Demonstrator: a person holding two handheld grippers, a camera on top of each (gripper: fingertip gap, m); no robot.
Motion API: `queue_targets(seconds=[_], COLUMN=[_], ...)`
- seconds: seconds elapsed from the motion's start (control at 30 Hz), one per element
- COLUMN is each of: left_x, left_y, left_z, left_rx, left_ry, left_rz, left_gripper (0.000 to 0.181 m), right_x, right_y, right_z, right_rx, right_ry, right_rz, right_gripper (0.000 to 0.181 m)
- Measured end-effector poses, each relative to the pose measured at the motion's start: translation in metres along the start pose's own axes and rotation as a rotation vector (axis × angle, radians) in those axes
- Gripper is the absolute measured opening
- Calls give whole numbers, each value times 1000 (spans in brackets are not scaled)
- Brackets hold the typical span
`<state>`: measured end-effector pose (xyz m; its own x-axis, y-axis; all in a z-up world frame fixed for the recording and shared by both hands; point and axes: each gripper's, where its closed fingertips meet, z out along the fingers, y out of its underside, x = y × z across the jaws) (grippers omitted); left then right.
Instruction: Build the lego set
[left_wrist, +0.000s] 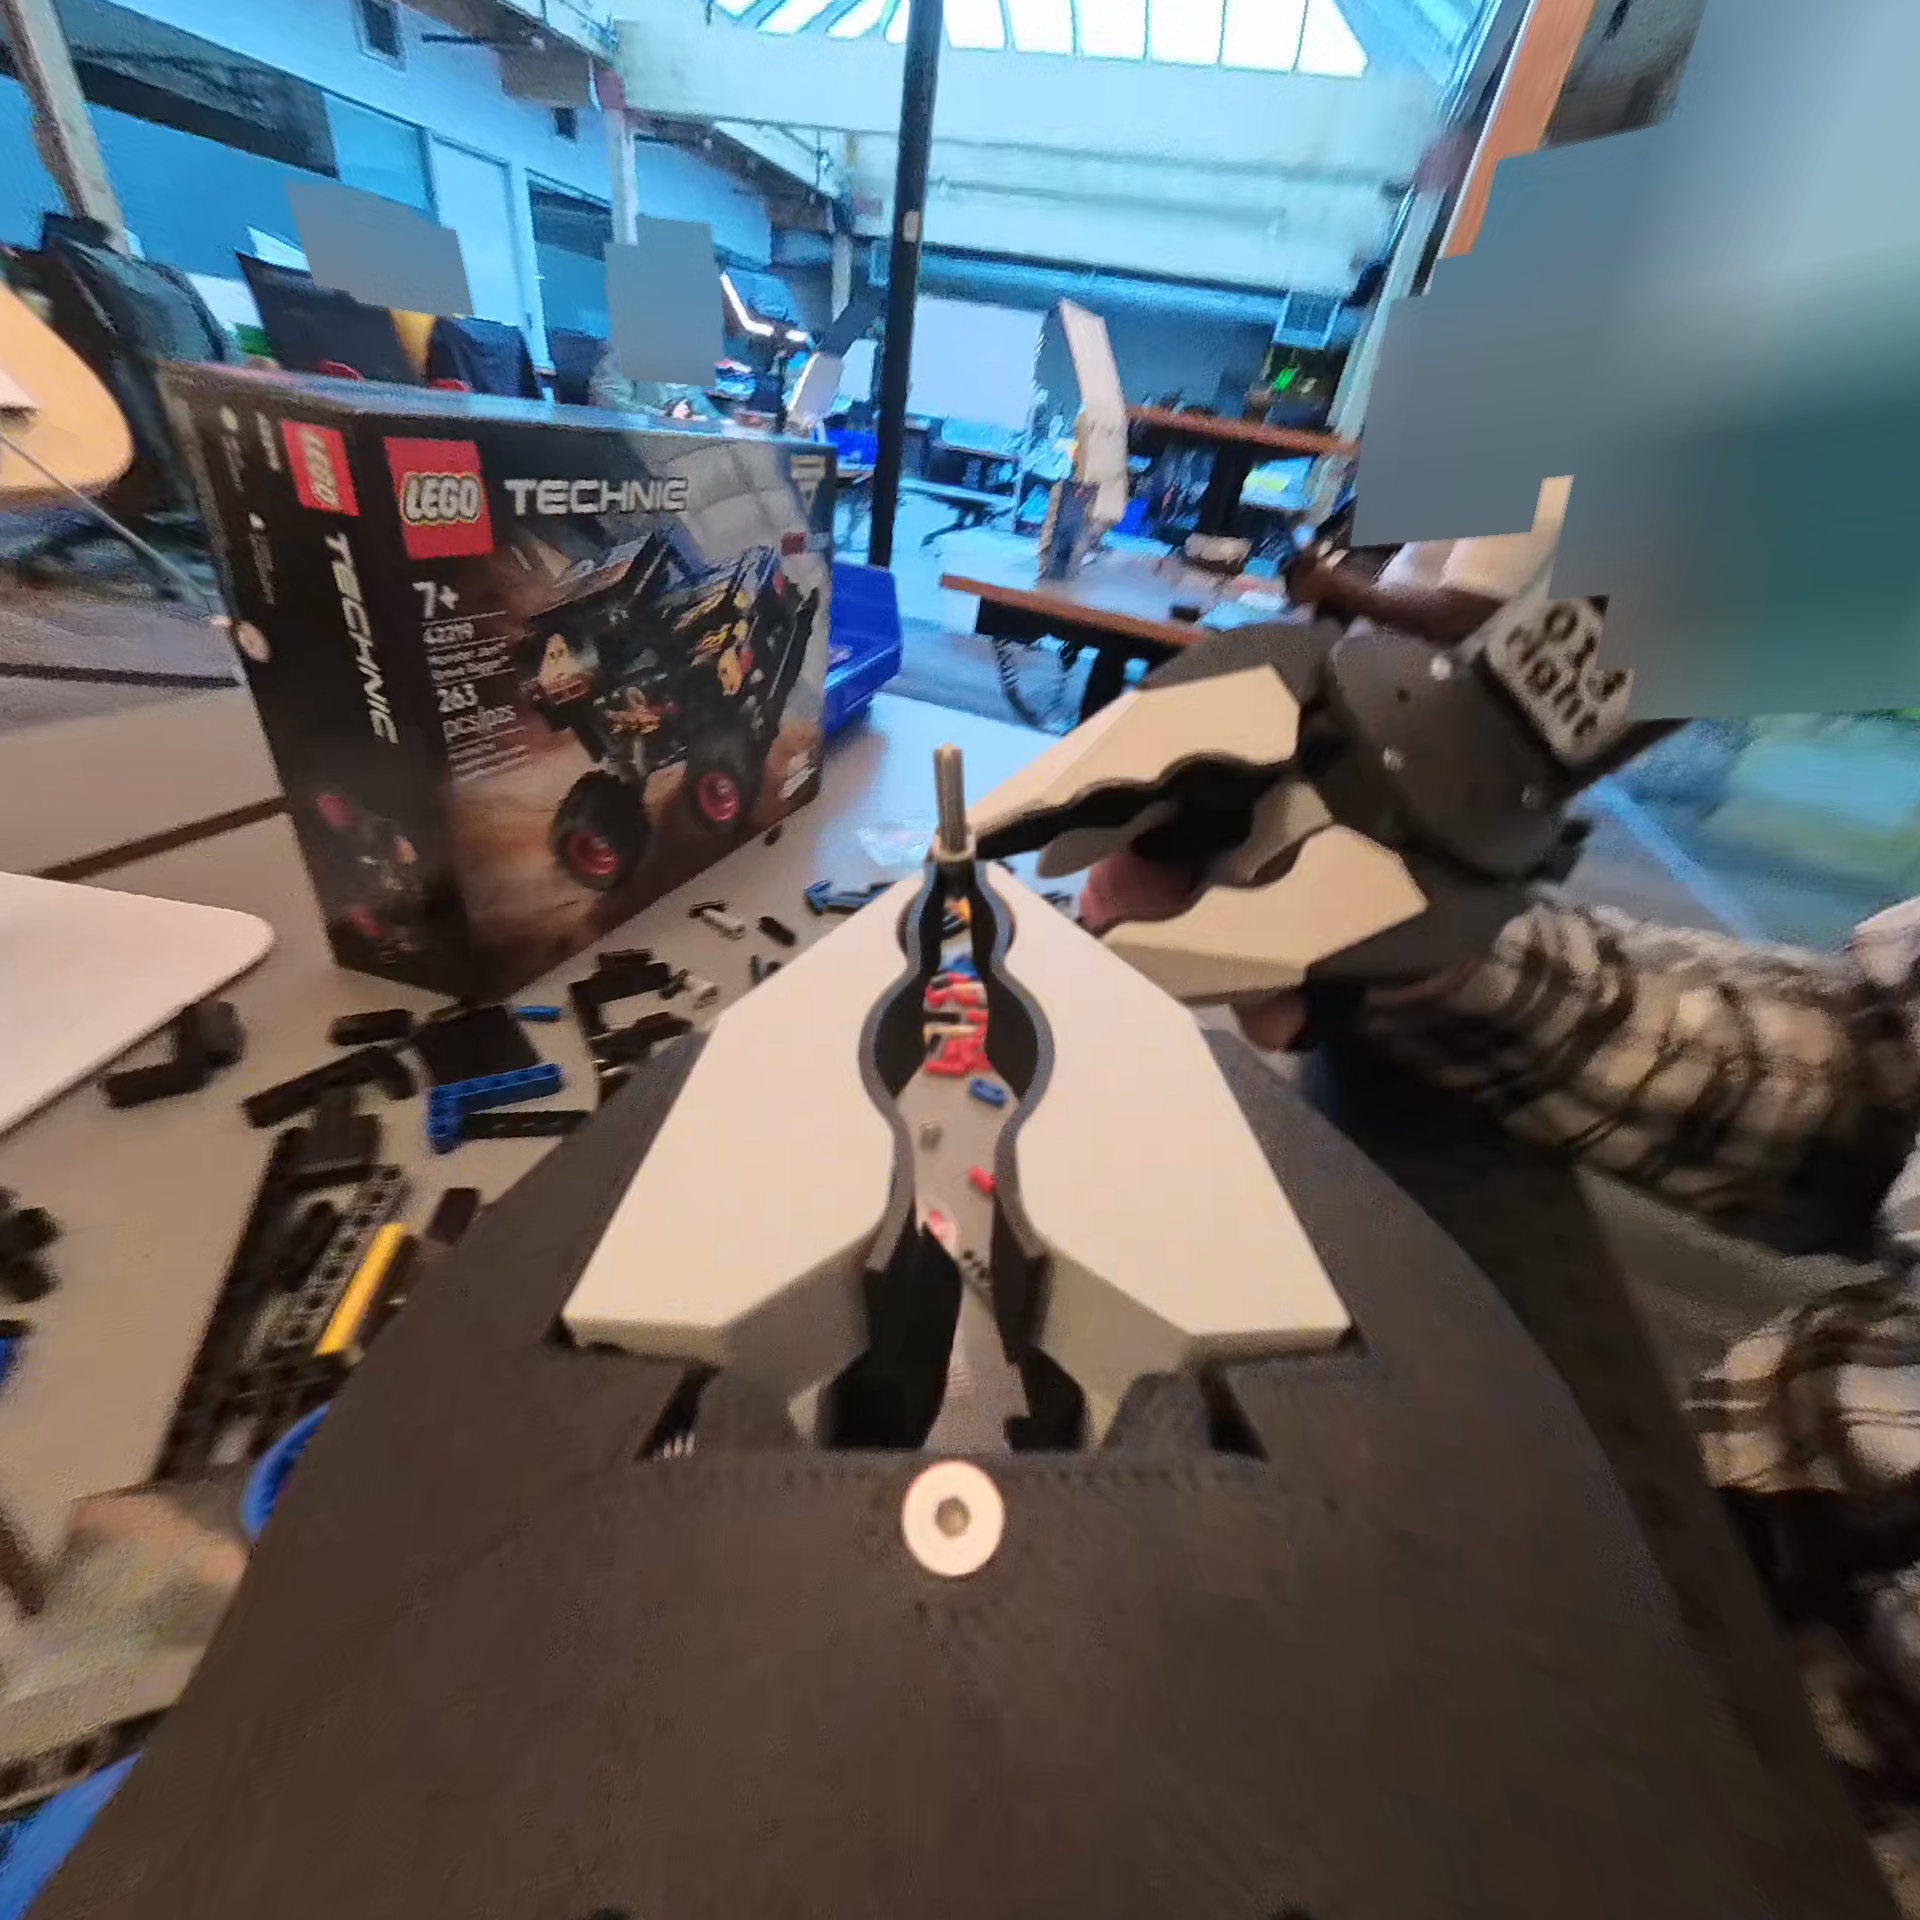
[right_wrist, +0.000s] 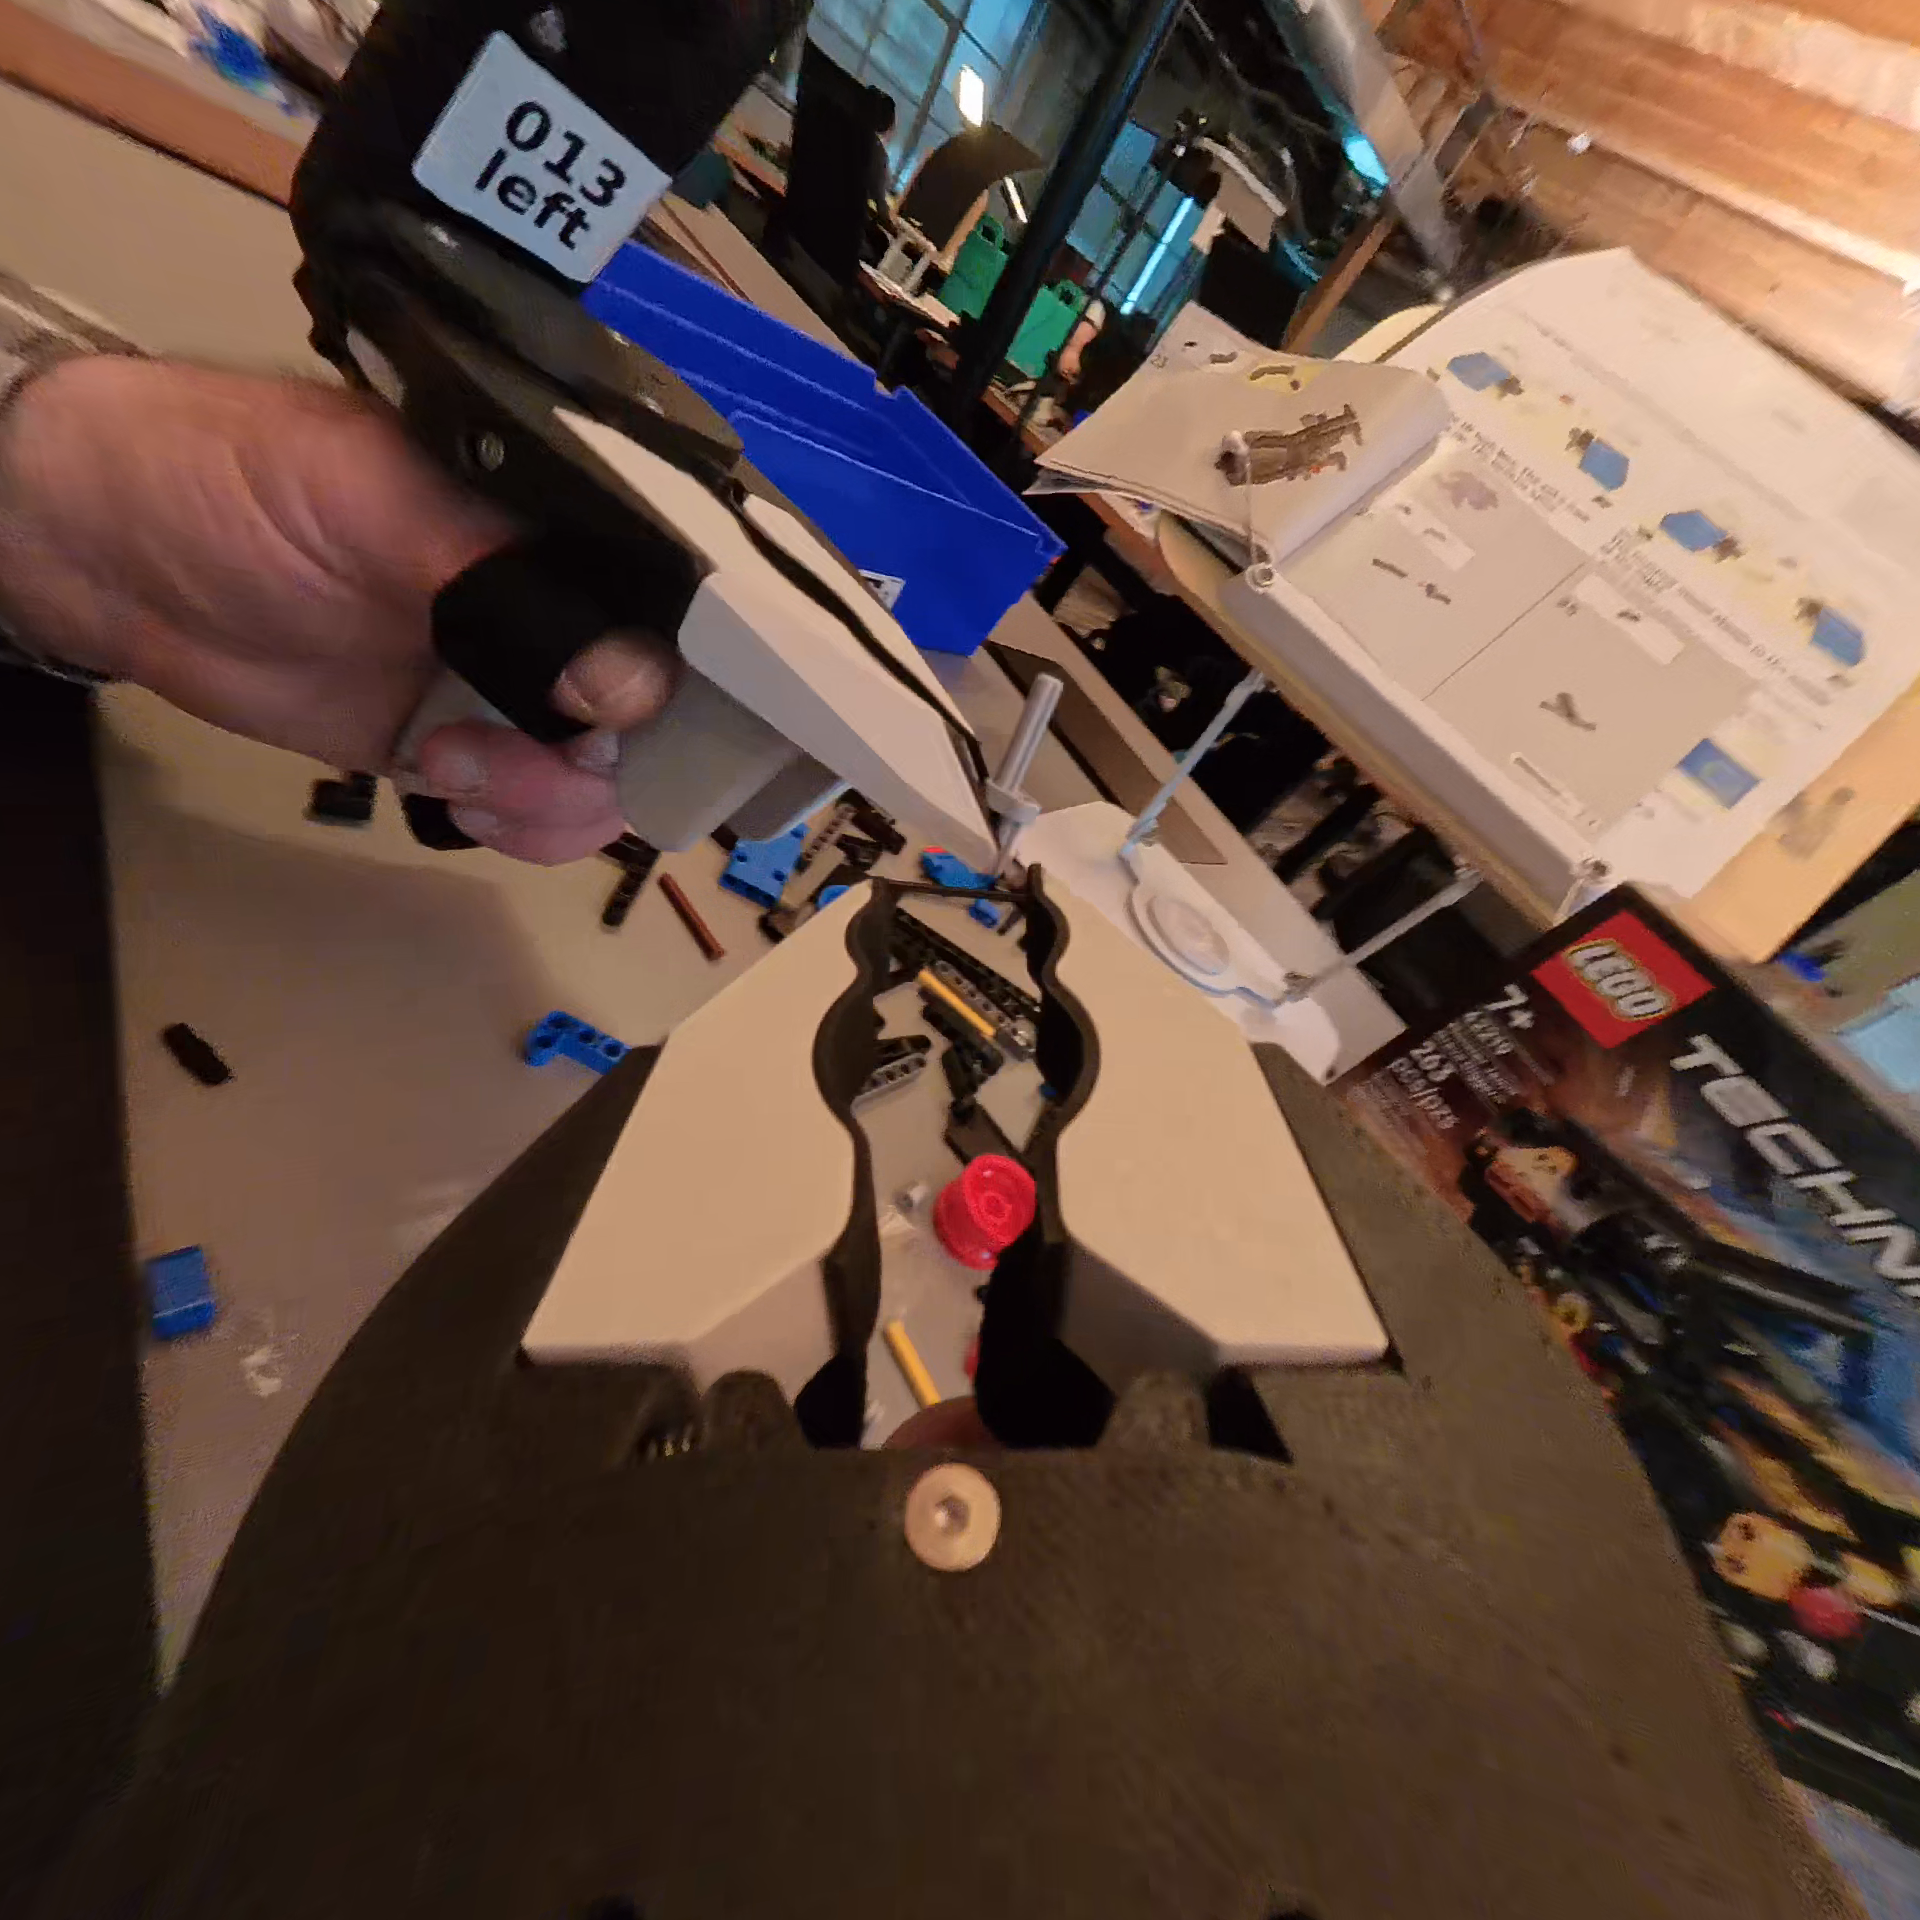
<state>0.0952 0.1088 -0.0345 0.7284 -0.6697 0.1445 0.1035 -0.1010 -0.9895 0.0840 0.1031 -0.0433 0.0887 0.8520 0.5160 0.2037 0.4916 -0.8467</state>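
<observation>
Left hand-held gripper (left_wrist: 951, 868) pinches upright grey axle (left_wrist: 948, 784); right hand-held gripper (left_wrist: 1013, 836) touching.

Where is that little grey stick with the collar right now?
The grey axle is pinched upright at the tip of the left claw, above the table, with the right claw touching in beside it and the set's box behind.

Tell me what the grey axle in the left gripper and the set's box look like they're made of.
The grey axle, pinched upright in the left gripper, looks like matte moulded plastic: uniform grey, no metallic glint. The box looks like printed cardboard with a slight sheen: folded edges, flat panels.
</observation>
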Motion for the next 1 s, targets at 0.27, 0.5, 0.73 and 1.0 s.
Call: queue_targets(seconds=[0.27,0.5,0.73,1.0], left_x=[8,7,8,9], left_y=[-7,-3,4,5], left_z=[3,4,6,5], left_rx=[87,56,16,12], left_ry=[123,118,110,165], left_rz=[-240,-224,-209,-309], left_gripper=[3,4,4,5], right_x=[12,11,8,7], right_y=[-6,-1,5,6], right_z=[1,0,-1,-2], right_rx=[-24,-48,-67,-39], right_ry=[169,145,105,56], right_rz=[-163,-151,-126,-50], right_gripper=[6,5,5,4])
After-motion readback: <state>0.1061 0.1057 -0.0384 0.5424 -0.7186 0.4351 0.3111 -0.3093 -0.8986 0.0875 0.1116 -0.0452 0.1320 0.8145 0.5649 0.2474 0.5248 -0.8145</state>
